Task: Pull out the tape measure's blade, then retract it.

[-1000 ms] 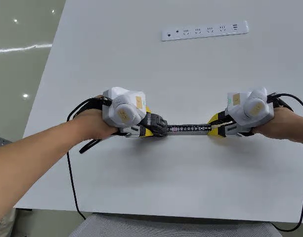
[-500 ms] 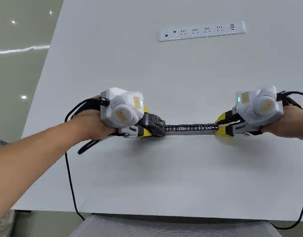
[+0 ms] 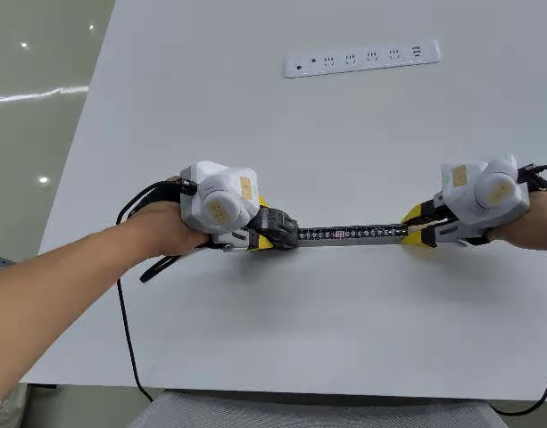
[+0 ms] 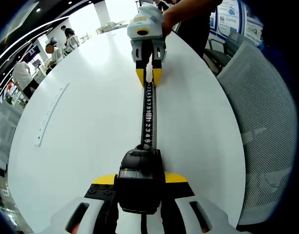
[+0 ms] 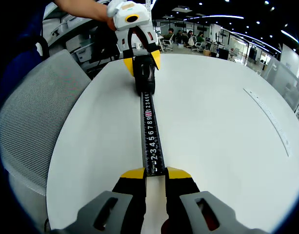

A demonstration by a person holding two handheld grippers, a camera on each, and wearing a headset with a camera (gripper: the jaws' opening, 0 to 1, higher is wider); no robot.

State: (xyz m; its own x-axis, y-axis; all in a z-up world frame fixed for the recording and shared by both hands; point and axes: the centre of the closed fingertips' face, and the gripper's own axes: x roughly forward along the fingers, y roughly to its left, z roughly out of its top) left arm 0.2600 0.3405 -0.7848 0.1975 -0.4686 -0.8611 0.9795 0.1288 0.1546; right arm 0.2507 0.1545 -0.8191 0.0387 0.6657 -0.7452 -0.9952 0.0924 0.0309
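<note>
Black rubbery plastic is covering the tape measure's case (image 5: 144, 73), which the left gripper (image 4: 139, 178) is clamping between its yellow-tipped jaws low over the white table (image 3: 211, 107). The right gripper (image 5: 155, 173) is pinching the free end of the blade (image 3: 349, 234), which is running straight between the two with its numbers facing up; whether it is touching the tabletop I cannot tell. The blade is probably behaving as thin sprung steel, stiff along its length yet quick to snap back, so the tip is likely needing a firm pinch right at the end. The case is looking compact and grippy, best held by its flat sides. It is also acting as the only container here, presumably housing the rest of the coiled blade out of sight. A power strip (image 3: 362, 57) is lying well apart, near the far edge.
</note>
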